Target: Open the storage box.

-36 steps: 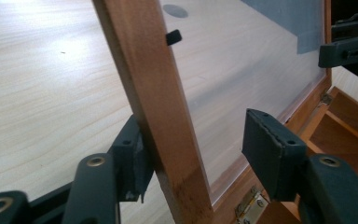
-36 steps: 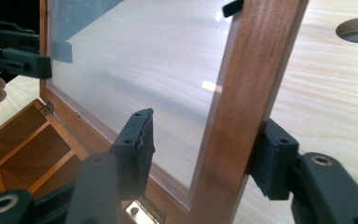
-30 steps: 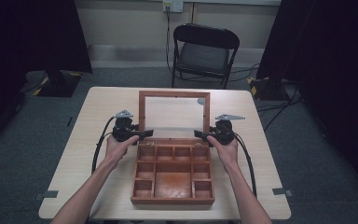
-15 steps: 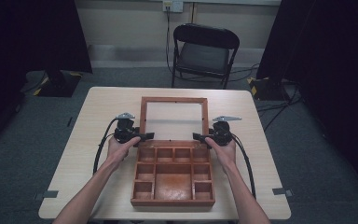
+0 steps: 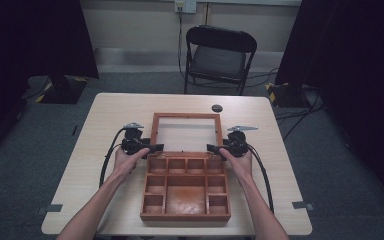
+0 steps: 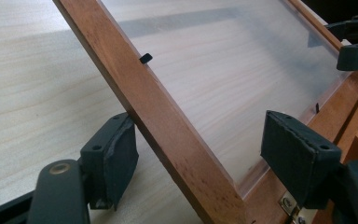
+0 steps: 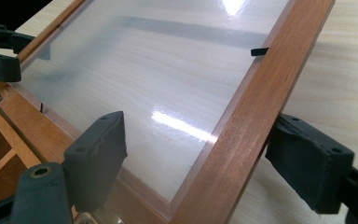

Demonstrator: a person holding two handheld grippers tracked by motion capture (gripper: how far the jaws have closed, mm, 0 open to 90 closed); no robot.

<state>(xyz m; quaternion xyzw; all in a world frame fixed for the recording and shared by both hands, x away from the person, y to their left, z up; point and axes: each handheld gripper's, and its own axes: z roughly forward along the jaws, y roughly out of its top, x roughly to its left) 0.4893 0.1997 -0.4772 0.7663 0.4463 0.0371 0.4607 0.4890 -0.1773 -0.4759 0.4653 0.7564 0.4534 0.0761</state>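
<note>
A wooden compartment box (image 5: 185, 217) lies on the table with its glass-paned lid (image 5: 185, 115) swung open and leaning back. My left gripper (image 5: 152, 148) straddles the lid's left rail (image 6: 168, 126). One pad (image 6: 116, 158) sits by the rail's outer face and the other pad (image 6: 298, 158) stands off over the glass. My right gripper (image 5: 214, 148) straddles the right rail (image 7: 242, 130) in the same way, its pads (image 7: 98, 149) clear of the wood. Both pairs of jaws have just been opening, with the rails still between them.
The box's compartments look empty. A small dark round thing (image 5: 216, 108) lies on the table (image 5: 105, 120) behind the lid. A black folding chair (image 5: 219, 55) stands beyond the far edge. Cables trail from both grippers toward the person.
The lid's top edge sits lower in the high view, so the lid has tipped farther back. Both hands stay at its lower corners.
</note>
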